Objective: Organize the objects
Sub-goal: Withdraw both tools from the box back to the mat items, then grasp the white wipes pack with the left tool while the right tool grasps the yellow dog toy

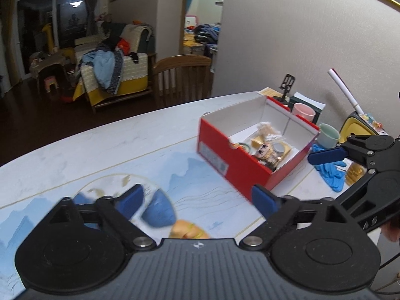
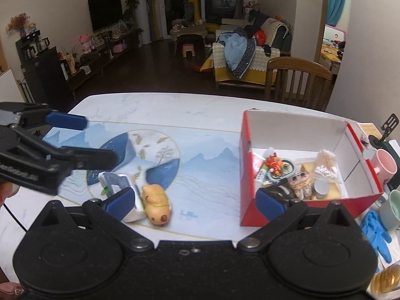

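A red shoebox (image 2: 246,165) with a white inside stands open on the table's right side. It holds cotton swabs (image 2: 325,166), a small doll (image 2: 301,178), a round tin (image 2: 321,187) and several other trinkets. A tan capybara toy (image 2: 156,203) lies on the blue mat (image 2: 212,165), touching a white packet (image 2: 117,181). My right gripper (image 2: 195,202) stands open just in front of the toy, with nothing between its fingers. My left gripper (image 1: 197,202) is open and empty too, above the toy (image 1: 190,231), left of the box (image 1: 232,167). It also shows in the right wrist view as the left gripper (image 2: 100,141).
A pink mug (image 2: 383,162), a green mug (image 2: 393,208), blue gloves (image 2: 375,232) and a phone stand (image 1: 287,85) crowd the table's right edge by the wall. A wooden chair (image 2: 297,82) stands behind the marble table (image 2: 150,110). A sofa piled with clothes is beyond.
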A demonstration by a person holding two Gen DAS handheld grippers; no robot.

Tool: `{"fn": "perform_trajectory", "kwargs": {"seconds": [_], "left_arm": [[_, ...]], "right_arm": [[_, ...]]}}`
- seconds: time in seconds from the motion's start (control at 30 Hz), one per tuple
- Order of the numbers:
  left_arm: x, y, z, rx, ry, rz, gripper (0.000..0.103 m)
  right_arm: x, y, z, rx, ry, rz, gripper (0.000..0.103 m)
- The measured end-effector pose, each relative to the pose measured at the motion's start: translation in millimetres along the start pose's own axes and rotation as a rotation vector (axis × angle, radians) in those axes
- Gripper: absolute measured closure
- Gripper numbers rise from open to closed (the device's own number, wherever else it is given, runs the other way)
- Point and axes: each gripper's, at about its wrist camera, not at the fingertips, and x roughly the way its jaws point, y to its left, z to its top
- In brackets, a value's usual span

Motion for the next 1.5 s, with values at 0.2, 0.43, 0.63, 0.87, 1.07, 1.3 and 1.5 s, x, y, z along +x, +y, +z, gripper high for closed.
{"fn": "perform_trajectory", "kwargs": {"seconds": [0.2,0.43,0.63,0.87,1.07,1.3,1.5], "left_arm": [[-5,34,-33,-0.101,0.027,0.074,0.001],[8,65,-59,-0.259,0.073,0.126,0.001],[28,74,-67,-0.33,0.119,0.161,0.001],[66,86,-78,-0.428,0.209,0.201,0.001],[93,88,-81,-0.476,0.257,0.207,0.001],[118,89,-89,-0.51,0.317,0.222,0.001],[128,93,-100,-0.532,0.341,0.216,0.001]], "right_arm": [[12,15,-5,-0.033,0.004,0.004,0.0],[41,30,-11,-0.08,0.023,-0.009,0.001],[72,33,-15,-0.092,0.057,-0.007,0.001],[107,39,-21,-0.118,0.104,-0.002,0.002],[132,44,-23,-0.141,0.136,0.01,0.004],[153,49,-28,-0.18,0.173,0.023,0.009],[165,46,-31,-0.174,0.191,0.045,0.014]]}}
